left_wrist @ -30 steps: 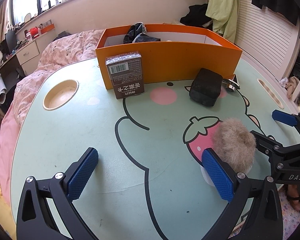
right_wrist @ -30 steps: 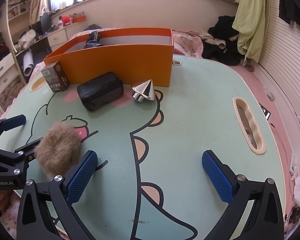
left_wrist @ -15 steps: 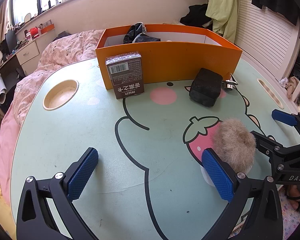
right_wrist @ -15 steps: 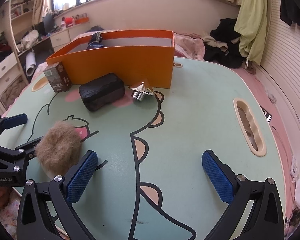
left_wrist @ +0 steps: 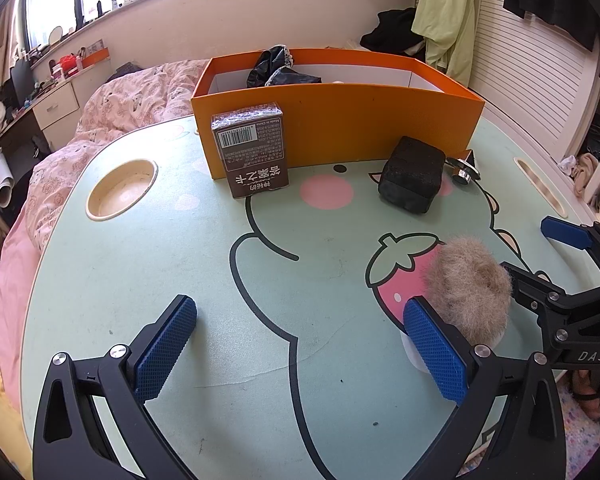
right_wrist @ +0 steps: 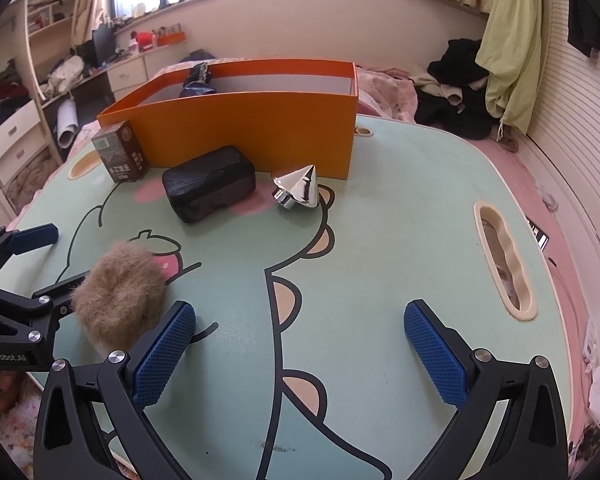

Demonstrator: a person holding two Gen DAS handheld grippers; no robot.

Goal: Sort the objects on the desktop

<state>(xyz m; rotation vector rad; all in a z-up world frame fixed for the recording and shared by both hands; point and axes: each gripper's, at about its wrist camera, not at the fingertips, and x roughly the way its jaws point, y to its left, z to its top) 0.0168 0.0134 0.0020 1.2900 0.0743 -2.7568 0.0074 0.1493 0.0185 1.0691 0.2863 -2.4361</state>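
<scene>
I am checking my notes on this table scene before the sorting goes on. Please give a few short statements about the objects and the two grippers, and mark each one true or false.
1. Both the left gripper and the right gripper are open and hold nothing. True.
2. The brown carton lies inside the orange box. False: it stands on the table, in front of the box's near wall.
3. The furry ball rests on the table near the strawberry drawing. True.
4. The silver cone sits on top of the black block. False: it is on the table, beside the block.
5. Dark fabric is in the orange box. True.
</scene>
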